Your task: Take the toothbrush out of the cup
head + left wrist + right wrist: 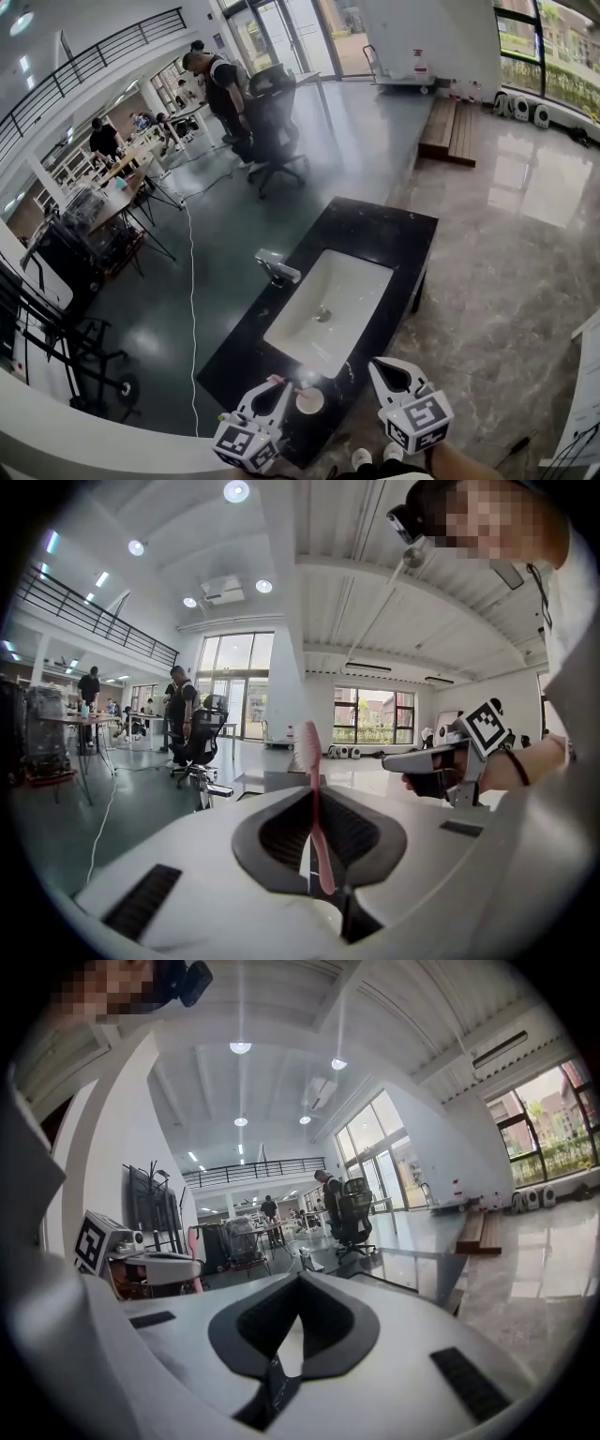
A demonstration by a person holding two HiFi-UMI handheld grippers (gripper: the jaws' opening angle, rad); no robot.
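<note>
My left gripper (275, 382) is shut on a pink toothbrush (277, 380). In the left gripper view the toothbrush (315, 808) stands upright between the jaws of the left gripper (312, 794), bristle head at the top. A round pale cup (309, 400) sits on the near end of the black countertop (394, 230), just right of that gripper; no cup shows in the left gripper view. To the right, my right gripper (380, 367) (300, 1277) is shut with nothing in it. The right gripper view shows the left gripper (155, 1265) and toothbrush (195, 1252) at its left.
A white sink (361, 272) is set in the countertop, with a faucet (277, 267) on its left side. A white cable (192, 309) runs over the floor at left. An office chair (277, 122) and a person (220, 84) are farther back.
</note>
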